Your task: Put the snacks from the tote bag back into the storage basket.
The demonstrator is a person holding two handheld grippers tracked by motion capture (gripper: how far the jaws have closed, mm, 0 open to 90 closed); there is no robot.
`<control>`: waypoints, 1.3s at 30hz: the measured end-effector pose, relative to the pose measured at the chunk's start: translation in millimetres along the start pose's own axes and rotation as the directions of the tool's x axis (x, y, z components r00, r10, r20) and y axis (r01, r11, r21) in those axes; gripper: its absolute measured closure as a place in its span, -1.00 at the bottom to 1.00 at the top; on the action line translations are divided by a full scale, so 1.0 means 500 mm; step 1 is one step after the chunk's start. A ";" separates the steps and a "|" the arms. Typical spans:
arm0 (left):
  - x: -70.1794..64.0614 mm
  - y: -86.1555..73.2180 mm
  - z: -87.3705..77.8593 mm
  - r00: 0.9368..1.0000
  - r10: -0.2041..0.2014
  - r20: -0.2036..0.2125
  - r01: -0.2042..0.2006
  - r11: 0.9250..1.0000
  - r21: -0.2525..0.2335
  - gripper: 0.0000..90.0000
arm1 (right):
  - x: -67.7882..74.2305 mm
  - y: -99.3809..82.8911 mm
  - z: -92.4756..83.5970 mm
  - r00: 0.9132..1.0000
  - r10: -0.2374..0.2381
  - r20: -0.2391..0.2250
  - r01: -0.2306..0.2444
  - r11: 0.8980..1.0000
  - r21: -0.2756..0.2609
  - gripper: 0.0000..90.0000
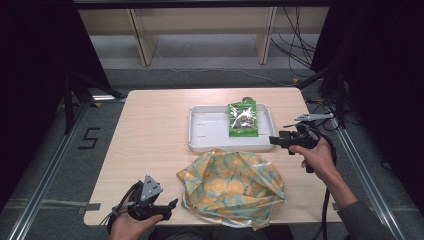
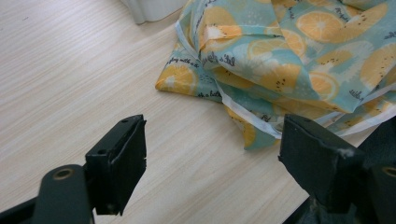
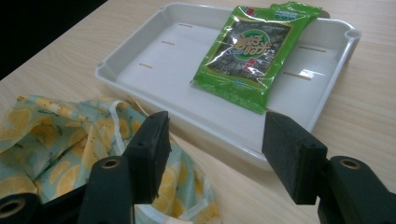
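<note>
on the pale wooden table [image 1: 150, 130] a white tray [image 1: 210, 135] sits toward the far side, and a green snack packet [image 1: 243, 118] lies flat in its right half. just near of the tray, a crumpled fabric bag printed with orange slices [image 1: 232, 187] lies slumped and loosely open at its right edge.

the right gripper [image 1: 274, 141] hangs by the tray's near right corner, its jaws wide apart with nothing between them; in the right gripper view they frame the tray's near rim and the packet beyond. the left gripper [image 1: 172, 204] rests low at the near left of the bag, jaws also spread wide and empty, pointed at the bag's left corner.

the work seems to be about the packet and the bag, and the step in hand looks like the right gripper lining up on the packet. next, that gripper probably needs to go forward over the rim and pinch the packet's near edge, while the left gripper takes hold of the bag's hem to steady it.
</note>
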State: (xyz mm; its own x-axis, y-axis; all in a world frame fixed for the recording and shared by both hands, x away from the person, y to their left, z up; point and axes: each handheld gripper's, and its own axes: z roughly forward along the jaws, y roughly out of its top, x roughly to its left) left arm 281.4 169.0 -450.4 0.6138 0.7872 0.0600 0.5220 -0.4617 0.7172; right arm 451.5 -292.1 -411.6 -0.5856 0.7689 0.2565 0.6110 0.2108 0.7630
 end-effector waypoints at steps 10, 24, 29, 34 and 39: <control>0.000 -0.001 0.003 1.000 0.001 -0.021 -0.001 1.000 0.003 -0.50 | 0.004 -0.030 -0.015 1.000 0.021 -0.002 -0.021 1.000 0.014 -0.09; 0.000 -0.001 0.001 1.000 -0.007 -0.008 0.007 1.000 -0.003 -0.50 | 0.014 -0.065 -0.039 1.000 0.028 0.002 -0.028 1.000 0.011 -0.19; 0.001 -0.001 0.001 1.000 0.003 -0.013 -0.003 1.000 0.003 -0.50 | 0.008 -0.080 -0.049 1.000 0.004 -0.007 -0.004 1.000 0.003 -0.22; 0.000 0.000 0.000 1.000 -0.003 -0.009 0.003 1.000 0.000 -0.50 | 0.019 -0.098 -0.058 0.999 0.042 0.012 -0.043 0.999 0.019 -0.26; 0.000 -0.001 -0.001 1.000 -0.005 -0.004 0.005 1.000 -0.001 -0.50 | 0.023 -0.118 -0.070 0.999 0.034 0.013 -0.034 0.999 0.041 -0.28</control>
State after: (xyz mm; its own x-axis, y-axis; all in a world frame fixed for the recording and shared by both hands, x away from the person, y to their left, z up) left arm 280.8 169.2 -450.4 0.6086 0.7913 0.0596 0.5246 -0.4575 0.7180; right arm 389.8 -316.9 -432.8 -0.5575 0.7835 0.2744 0.6519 0.2086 0.7290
